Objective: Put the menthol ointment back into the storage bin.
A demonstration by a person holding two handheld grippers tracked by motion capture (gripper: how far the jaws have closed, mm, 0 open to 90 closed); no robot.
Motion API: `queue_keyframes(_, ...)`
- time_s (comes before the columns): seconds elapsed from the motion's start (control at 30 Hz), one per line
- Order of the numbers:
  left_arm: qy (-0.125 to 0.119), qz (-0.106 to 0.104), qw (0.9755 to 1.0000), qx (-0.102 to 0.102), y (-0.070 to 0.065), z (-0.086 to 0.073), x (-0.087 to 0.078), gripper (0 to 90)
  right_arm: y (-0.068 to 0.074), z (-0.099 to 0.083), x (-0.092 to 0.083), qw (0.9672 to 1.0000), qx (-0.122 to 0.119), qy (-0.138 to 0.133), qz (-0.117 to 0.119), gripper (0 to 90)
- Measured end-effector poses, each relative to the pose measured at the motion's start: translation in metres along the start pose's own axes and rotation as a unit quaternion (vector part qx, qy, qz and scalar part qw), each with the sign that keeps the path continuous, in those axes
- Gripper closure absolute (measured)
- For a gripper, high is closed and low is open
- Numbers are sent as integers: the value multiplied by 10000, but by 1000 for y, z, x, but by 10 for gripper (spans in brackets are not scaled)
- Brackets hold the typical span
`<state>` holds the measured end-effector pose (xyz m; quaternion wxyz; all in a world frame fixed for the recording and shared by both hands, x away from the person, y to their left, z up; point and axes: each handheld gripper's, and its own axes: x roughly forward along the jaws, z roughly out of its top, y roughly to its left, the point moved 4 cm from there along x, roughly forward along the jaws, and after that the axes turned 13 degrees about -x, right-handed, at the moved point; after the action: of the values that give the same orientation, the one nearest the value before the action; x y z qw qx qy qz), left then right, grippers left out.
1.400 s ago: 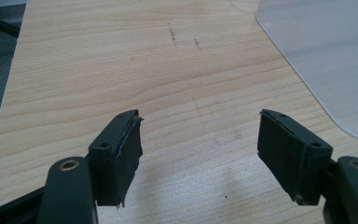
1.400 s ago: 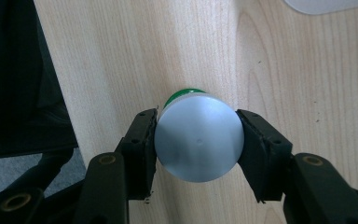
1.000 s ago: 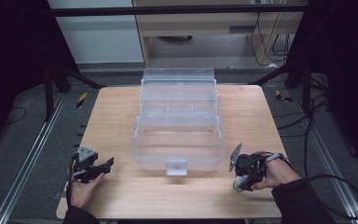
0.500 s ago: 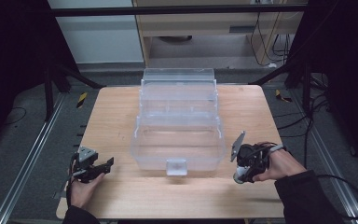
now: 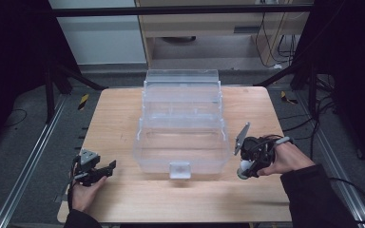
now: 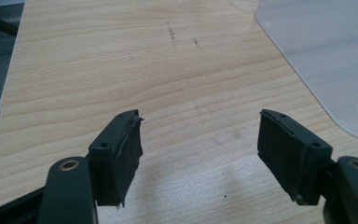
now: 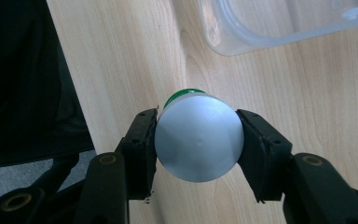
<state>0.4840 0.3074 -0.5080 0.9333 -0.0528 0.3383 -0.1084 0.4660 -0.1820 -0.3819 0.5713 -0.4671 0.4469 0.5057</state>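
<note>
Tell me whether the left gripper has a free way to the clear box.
Probably yes: the left gripper has open, empty jaws, and bare table lies between it and the clear box.

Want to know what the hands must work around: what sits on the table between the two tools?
The clear plastic box, in the high view, between left tool and right tool.
</note>
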Motion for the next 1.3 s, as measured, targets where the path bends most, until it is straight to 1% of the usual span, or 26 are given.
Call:
queue_keyframes(0.03,3,-5,10000,3,0,0,0,300,-1,1,-2,10000,28,-16,1,503)
queue_keyframes(0.3,-1,-7,10000,-1,0,0,0,300,-9,8,-13,10000,1,-37,-75,503)
queue_keyframes(0.47,-12,-8,10000,-19,0,0,0,300,-14,13,-17,9999,-44,-33,-106,503)
queue_keyframes(0.8,-12,-12,10000,-18,0,0,1,300,-24,23,-26,9998,-57,-69,-161,503)
queue_keyframes(0.9,3,-10,10000,-5,0,0,1,300,-30,28,-31,9997,-69,-125,-220,504)
queue_keyframes(1.0,-14,-13,10000,-15,0,0,1,300,-32,31,-32,9997,-64,-125,-224,504)
queue_keyframes(1.07,3,-11,10000,-1,0,0,0,300,-36,34,-32,9996,-104,-145,-236,504)
queue_keyframes(1.13,-12,-13,10000,-15,0,0,1,300,-37,36,-32,9996,-81,-150,-232,504)
queue_keyframes(1.2,-15,-15,10000,-15,0,0,1,300,-41,40,-31,9994,-157,-156,-259,504)
queue_keyframes(1.3,2,-10,10000,-2,0,0,0,300,-44,43,-31,9994,-147,-182,-259,504)
